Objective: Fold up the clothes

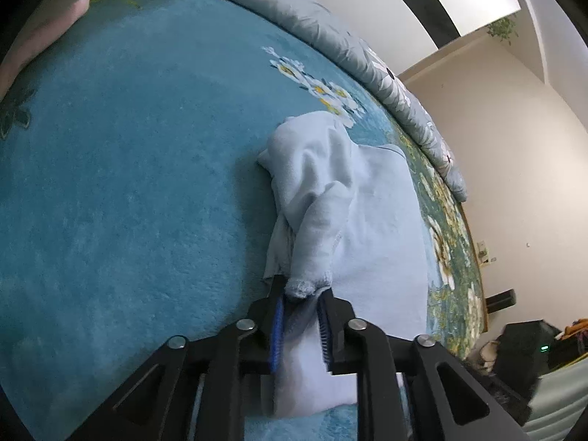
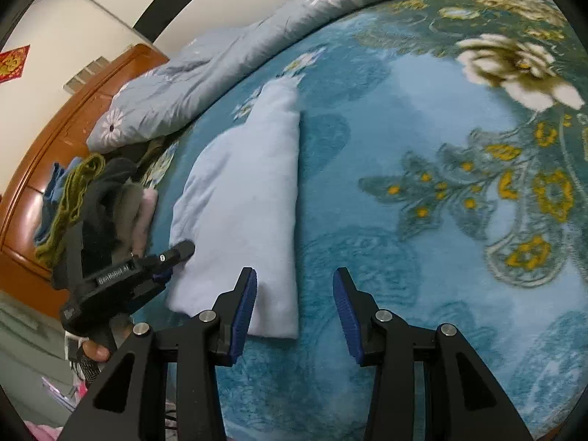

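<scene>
One sleeve cuff [image 1: 307, 286] sits, seemingly unpinched, between left claw [image 1: 302, 307] pads.

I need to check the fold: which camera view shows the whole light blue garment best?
The right wrist view: the light blue garment lies folded on the blanket, its outline almost entirely visible. The left wrist view shows it close up, its bunched end between the left gripper fingers, its near part hidden.

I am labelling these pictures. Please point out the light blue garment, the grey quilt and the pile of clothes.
light blue garment [image 2: 246, 198]: right wrist view, middle of the folded body.
grey quilt [image 2: 176, 84]: right wrist view, flowered top surface.
pile of clothes [image 2: 106, 198]: right wrist view, dark item in the middle of the pile.
</scene>
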{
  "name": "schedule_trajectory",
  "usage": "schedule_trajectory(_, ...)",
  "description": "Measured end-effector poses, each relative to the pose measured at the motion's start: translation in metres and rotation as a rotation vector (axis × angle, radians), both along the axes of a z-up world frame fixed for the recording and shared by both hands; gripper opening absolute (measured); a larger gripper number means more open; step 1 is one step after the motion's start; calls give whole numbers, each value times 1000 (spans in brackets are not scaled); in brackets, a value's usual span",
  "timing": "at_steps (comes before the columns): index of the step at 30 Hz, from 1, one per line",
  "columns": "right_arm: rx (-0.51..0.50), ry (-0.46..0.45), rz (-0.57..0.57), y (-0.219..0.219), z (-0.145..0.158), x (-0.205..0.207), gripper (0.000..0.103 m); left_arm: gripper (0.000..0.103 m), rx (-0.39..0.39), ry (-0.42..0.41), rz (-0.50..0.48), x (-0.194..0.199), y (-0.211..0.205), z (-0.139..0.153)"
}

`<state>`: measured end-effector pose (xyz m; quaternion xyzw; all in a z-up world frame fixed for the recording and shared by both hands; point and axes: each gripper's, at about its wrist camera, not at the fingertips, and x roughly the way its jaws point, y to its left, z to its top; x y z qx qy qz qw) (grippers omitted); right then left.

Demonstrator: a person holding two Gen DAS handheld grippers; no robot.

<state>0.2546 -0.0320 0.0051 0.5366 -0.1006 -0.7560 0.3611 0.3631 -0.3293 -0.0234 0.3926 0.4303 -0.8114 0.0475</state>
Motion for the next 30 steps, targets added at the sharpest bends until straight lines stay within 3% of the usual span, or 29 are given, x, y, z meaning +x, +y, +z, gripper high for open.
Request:
schedule_trajectory(2, 2, -23, -1, -2, -7, -1, 44, 42, 4, -15, 2, 4, -3, 1)
schedule_trajectory(11, -129, -135, 12, -9, -25, 2, 44, 46, 30, -12, 10, 11, -10, 4)
schedule_trajectory(12, -135, -140, 9, -9, -26, 2, 42, 46, 27, -8, 7, 11, -9, 5)
schedule_trajectory(15, -143, -156, -3, -5, -26, -1, 13, 46, 18, 17, -9, 10, -8, 10)
schedule_trajectory(20, -165, -123, 5, 5, -12, -13, 8, 50, 22, 42, -42, 8, -4, 18)
schedule_trajectory(24, -108, -41, -34, 23, 11, -52, 8, 54, 15, 43, -58, 3, -1, 22)
schedule_trajectory(27, -80, -43, -104, 44, 15, -95, 8, 57, 13, 38, -64, -5, -1, 24)
schedule_trajectory(30, -80, -129, -155, 61, 0, -120, 9, 59, 20, 36, -73, -22, -3, 24)
